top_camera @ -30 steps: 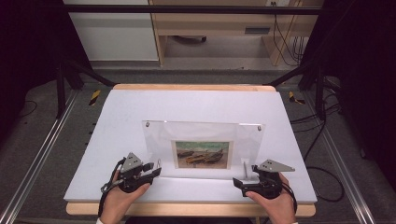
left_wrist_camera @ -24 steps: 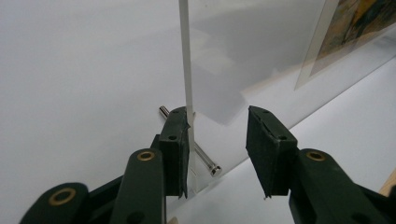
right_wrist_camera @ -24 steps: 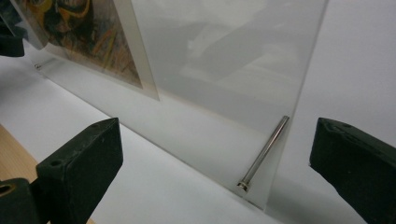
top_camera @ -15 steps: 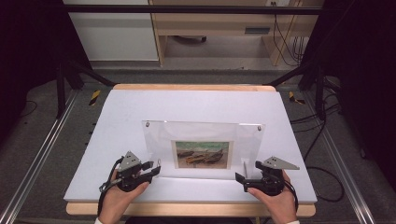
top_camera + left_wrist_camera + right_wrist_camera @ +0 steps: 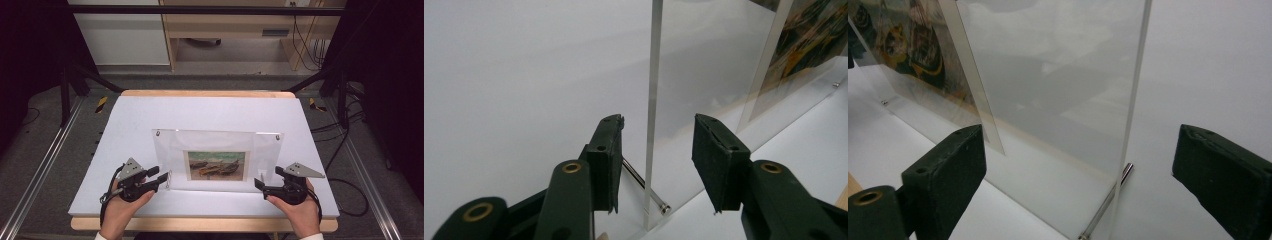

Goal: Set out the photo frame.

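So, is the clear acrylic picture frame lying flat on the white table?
No, the clear acrylic picture frame stands upright on the white table.

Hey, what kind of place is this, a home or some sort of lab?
Likely a lab or recording setup: a white table inside a black metal frame, cables on the floor, and a clear picture frame set out for handling.

Lab: framed test table (image 5: 210, 115), floor cables (image 5: 345, 175), dark curtains (image 5: 30, 60).

The left gripper (image 5: 165, 178) sits low at the near left, held from below by the left hand (image 5: 120, 210), its jaws partly apart and just opening further. The right gripper (image 5: 259, 183), in the right hand (image 5: 300, 212), faces inward with jaws spread wide, just closing slightly.
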Action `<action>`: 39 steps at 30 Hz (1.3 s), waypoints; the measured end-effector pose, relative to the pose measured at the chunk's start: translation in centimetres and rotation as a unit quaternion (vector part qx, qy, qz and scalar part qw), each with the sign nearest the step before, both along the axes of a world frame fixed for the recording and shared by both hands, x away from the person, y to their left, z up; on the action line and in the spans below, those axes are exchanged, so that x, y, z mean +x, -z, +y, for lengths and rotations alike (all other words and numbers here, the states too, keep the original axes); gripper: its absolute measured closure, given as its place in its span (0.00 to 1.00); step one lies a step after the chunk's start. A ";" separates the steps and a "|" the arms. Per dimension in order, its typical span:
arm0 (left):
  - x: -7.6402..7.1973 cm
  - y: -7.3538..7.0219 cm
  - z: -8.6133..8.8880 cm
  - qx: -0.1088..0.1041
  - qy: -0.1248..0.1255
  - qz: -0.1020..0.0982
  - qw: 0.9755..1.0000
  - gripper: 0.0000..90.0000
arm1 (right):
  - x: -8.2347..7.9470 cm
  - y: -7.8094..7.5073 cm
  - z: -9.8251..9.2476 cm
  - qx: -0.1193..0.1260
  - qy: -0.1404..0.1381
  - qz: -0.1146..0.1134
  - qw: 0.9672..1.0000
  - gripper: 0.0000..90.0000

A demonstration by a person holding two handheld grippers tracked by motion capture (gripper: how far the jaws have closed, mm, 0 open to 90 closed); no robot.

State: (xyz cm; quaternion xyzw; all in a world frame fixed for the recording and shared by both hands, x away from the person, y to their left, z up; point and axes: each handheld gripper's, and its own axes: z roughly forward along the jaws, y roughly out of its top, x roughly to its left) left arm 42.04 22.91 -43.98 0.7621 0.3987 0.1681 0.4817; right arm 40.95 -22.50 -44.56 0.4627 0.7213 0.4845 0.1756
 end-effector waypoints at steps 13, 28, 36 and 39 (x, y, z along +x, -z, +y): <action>-0.1 -1.0 0.4 -0.013 0.013 -0.019 1.000 0.51 | 0.0 -1.5 0.1 -0.003 -0.009 -0.029 1.000 0.16; -0.1 -1.8 1.6 -0.010 0.001 -0.040 0.999 0.38 | -0.1 -2.1 -0.9 -0.034 0.014 -0.044 0.998 0.10; 0.0 -2.1 3.0 -0.014 -0.019 -0.048 0.999 0.37 | -0.4 -2.4 -2.3 -0.025 0.035 -0.054 0.998 0.10; 0.1 -2.2 3.8 -0.014 -0.029 -0.051 0.998 0.37 | -0.6 -2.5 -3.0 -0.019 0.044 -0.059 0.997 0.11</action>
